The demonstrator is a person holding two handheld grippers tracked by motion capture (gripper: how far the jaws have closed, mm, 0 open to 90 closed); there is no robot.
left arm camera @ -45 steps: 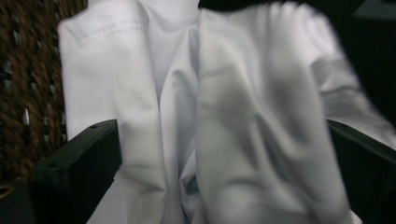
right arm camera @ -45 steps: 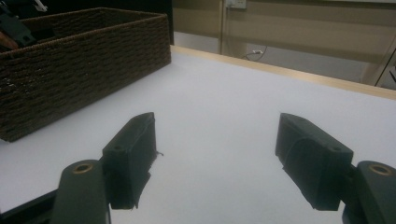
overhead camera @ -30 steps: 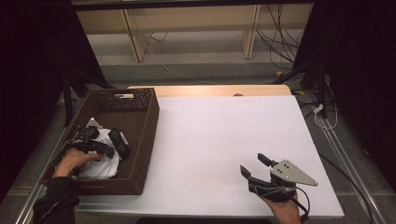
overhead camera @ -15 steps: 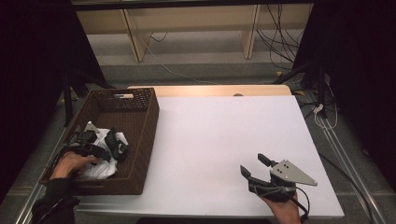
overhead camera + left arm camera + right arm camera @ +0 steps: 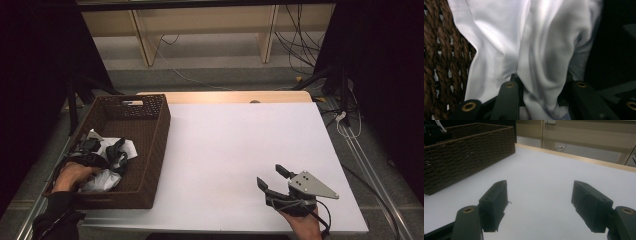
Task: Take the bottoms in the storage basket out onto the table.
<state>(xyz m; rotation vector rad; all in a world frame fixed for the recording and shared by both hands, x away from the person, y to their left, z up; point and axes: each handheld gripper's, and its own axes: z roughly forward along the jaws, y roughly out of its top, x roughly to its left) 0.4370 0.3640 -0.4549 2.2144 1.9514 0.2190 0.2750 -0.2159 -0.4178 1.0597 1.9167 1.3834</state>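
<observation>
A brown wicker basket stands on the left of the white table. Inside it lies a crumpled white cloth. My left gripper is down in the basket on that cloth, held by a hand. In the left gripper view a thick fold of the white cloth is bunched between the jaws of my left gripper and hides their tips. My right gripper rests near the table's front right edge, open, with nothing between the pads of my right gripper.
The basket's woven wall is close on the left in the left gripper view. In the right gripper view the basket stands far off to the left. A wooden strip borders the table's far edge. Cables trail off at the right.
My left hand has drawn back a little toward the basket's near left corner, and the cloth has shifted and bunched with the gripper. The right gripper has stayed put.
</observation>
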